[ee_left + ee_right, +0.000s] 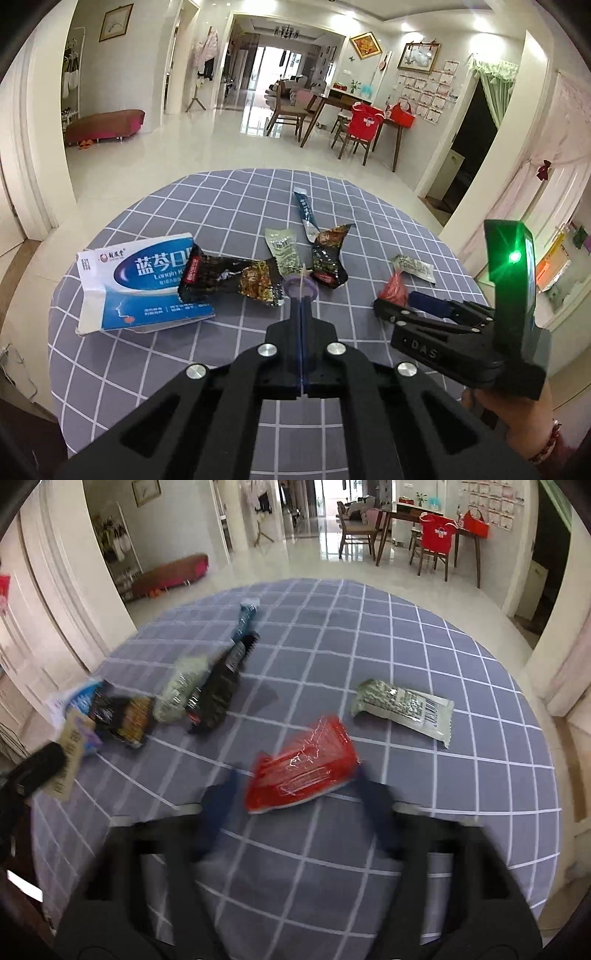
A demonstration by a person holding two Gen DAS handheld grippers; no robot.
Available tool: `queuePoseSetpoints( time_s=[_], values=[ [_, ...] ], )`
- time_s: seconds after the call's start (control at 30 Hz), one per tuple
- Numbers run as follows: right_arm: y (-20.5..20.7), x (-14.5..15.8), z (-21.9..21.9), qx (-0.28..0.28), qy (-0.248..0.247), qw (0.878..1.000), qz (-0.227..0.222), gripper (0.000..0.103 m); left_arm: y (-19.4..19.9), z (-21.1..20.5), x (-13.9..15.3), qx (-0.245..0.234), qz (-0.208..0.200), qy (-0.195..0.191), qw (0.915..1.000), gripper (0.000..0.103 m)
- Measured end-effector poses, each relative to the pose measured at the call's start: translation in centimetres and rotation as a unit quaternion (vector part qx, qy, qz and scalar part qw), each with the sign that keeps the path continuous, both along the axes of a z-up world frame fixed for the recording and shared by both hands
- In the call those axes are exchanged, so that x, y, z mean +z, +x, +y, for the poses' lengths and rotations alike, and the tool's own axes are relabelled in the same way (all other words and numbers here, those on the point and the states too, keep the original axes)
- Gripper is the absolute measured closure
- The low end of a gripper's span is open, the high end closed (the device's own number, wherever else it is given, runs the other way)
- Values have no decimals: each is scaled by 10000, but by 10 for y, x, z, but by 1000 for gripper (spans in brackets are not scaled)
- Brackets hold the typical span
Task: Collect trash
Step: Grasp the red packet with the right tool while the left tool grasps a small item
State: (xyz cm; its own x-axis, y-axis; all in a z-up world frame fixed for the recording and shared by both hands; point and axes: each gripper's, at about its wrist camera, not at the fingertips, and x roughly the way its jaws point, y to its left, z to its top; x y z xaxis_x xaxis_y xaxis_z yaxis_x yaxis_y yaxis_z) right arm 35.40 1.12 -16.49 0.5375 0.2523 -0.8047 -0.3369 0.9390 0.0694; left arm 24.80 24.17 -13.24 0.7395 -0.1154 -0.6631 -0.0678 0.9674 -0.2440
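Trash lies on a round table with a grey checked cloth (184, 369). My left gripper (302, 291) is shut on a thin purple-edged wrapper (300, 287), held edge-on above the cloth; it shows beige and purple at the left of the right wrist view (74, 746). My right gripper (295, 794) is open, its fingers on either side of a red wrapper (303, 768), which also shows in the left wrist view (393, 290). Nearby lie a blue and white medicine box (140, 280), black snack wrappers (229, 280) and green-grey sachets (402, 705).
A blue sachet (304, 210) lies farther back on the table. Beyond the table are a tiled floor, a dining table with chairs (354, 122) at the back right and a red bench (107, 123) at the left.
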Motion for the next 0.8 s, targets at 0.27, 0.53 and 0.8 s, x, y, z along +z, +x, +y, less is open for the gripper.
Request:
queuePoseSetpoints(
  time_s=[0.27, 0.53, 0.8],
  values=[
    [-26, 13, -40, 68, 840, 9964, 85, 79, -11, -23, 15, -250, -151, -26, 9996, 103],
    [-98, 61, -103, 8, 1742, 9841, -346, 79, -42, -77, 41, -847, -458, -145, 9953, 103],
    [-178, 86, -217, -560, 2035, 9742, -800, 79, -74, -182, 46, -1840, -526, -196, 9813, 103]
  ],
)
